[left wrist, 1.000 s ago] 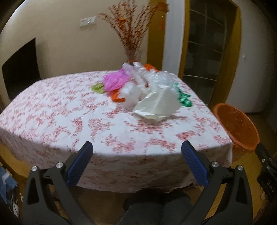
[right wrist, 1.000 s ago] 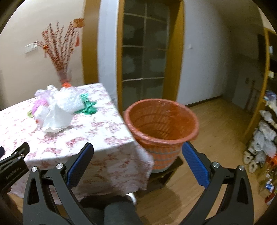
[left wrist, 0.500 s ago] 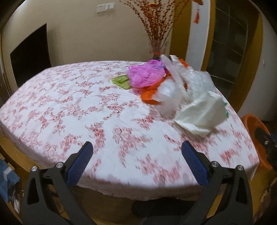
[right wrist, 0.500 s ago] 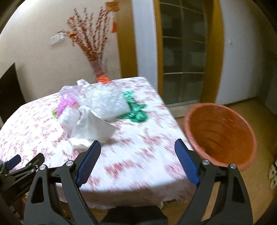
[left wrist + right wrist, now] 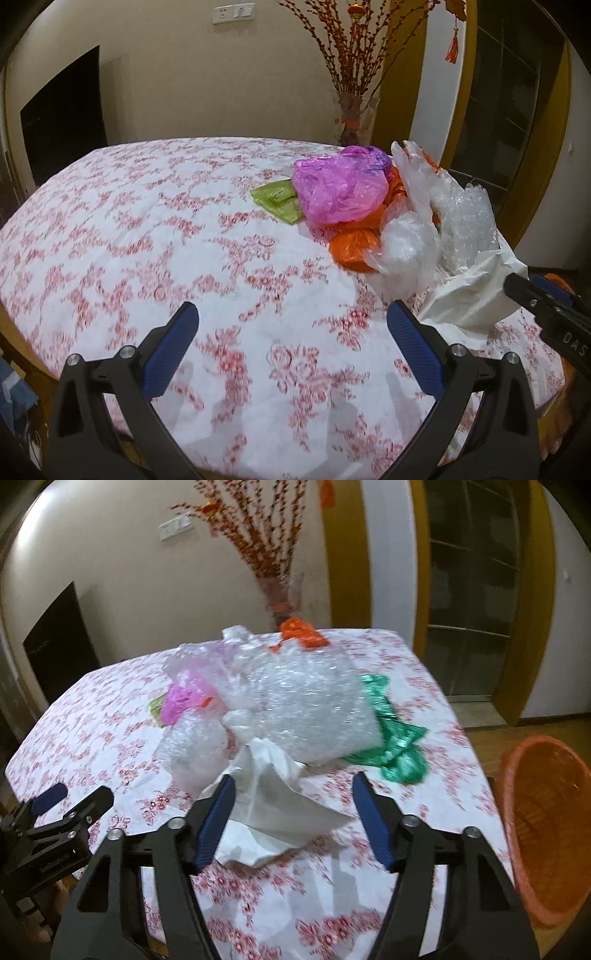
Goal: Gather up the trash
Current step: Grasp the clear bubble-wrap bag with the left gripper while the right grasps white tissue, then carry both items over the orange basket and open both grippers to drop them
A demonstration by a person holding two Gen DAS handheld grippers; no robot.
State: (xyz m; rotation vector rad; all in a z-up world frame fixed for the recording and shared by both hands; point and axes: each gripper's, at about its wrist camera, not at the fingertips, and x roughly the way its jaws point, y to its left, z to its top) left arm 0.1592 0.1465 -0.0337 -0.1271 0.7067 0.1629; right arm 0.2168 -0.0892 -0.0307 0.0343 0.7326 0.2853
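Note:
A heap of trash lies on the floral tablecloth [image 5: 147,236]: a pink bag [image 5: 340,184], an orange bag [image 5: 352,247], a green wrapper [image 5: 279,199], clear bubble wrap [image 5: 306,705], a green foil bag [image 5: 397,738] and crumpled white paper [image 5: 280,805]. My right gripper [image 5: 291,819] is open just above the white paper, its fingers on either side of it. My left gripper [image 5: 291,350] is open and empty over bare cloth, left of the heap. An orange waste basket [image 5: 543,823] stands off the table's right edge.
A glass vase with red-berry branches [image 5: 354,118] stands behind the heap at the table's far edge. A glazed door [image 5: 469,590] is behind on the right. A dark panel [image 5: 62,114] is on the left wall.
Both grippers have moved forward over the table toward the heap. The right gripper has swung left from the basket and come down over the white paper. Both stay open.

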